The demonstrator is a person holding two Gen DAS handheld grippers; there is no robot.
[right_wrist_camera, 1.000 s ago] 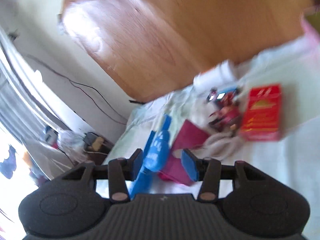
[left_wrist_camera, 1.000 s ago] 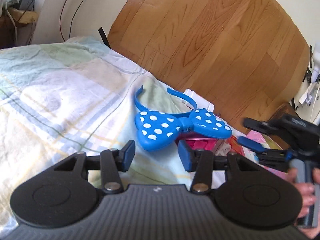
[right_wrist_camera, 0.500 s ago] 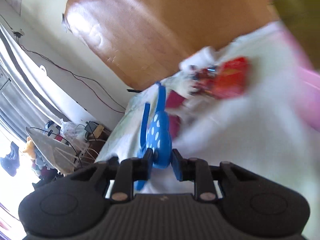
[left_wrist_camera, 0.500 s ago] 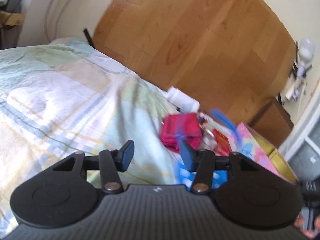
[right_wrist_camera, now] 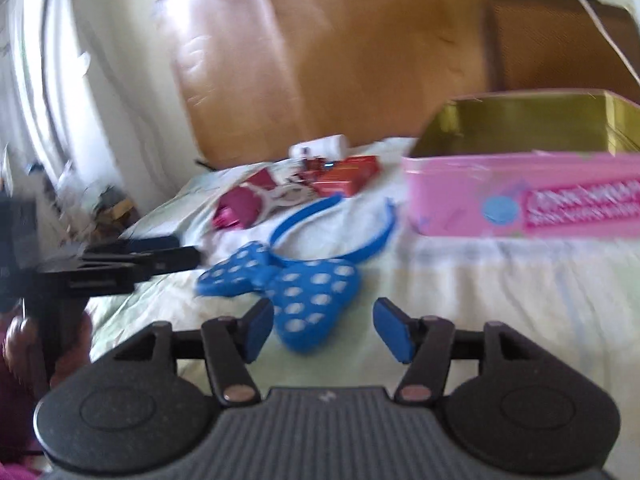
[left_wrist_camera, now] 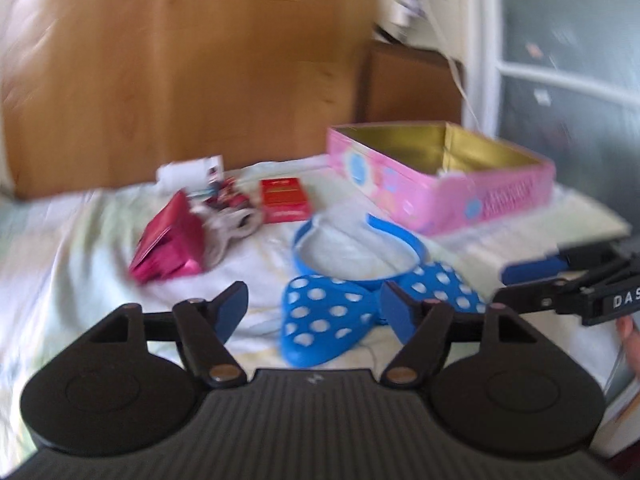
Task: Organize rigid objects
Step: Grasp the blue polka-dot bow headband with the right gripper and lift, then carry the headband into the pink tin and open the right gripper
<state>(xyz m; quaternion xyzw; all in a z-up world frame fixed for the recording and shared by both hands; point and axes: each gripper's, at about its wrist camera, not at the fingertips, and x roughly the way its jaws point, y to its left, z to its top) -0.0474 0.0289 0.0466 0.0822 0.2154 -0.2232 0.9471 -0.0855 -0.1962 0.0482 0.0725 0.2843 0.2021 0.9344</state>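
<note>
A blue headband with a white-dotted bow (left_wrist_camera: 320, 320) (right_wrist_camera: 296, 284) lies flat on the bedsheet, just short of an open pink tin (left_wrist_camera: 440, 188) (right_wrist_camera: 520, 200). In the right wrist view my right gripper (right_wrist_camera: 326, 328) hovers close over the bow. Its jaws are opening and the pads are clear of the bow. My left gripper (left_wrist_camera: 316, 314) faces the bow from the other side. Its jaws are also opening, and nothing is pressed between them. Each gripper shows in the other's view: the right gripper (left_wrist_camera: 560, 280) and the left gripper (right_wrist_camera: 120, 264).
Behind the headband lie a red box (left_wrist_camera: 284, 200) (right_wrist_camera: 348, 176), a magenta pouch (left_wrist_camera: 168, 248) (right_wrist_camera: 240, 204), small toys and a white bottle (left_wrist_camera: 188, 172). The wooden floor lies beyond the bed's far edge, and a brown cabinet (left_wrist_camera: 408, 84) stands behind the tin.
The right gripper carried the headband across the bed toward the pink tin and let it go; it now lies on the sheet. The left gripper swung right and its jaws widened.
</note>
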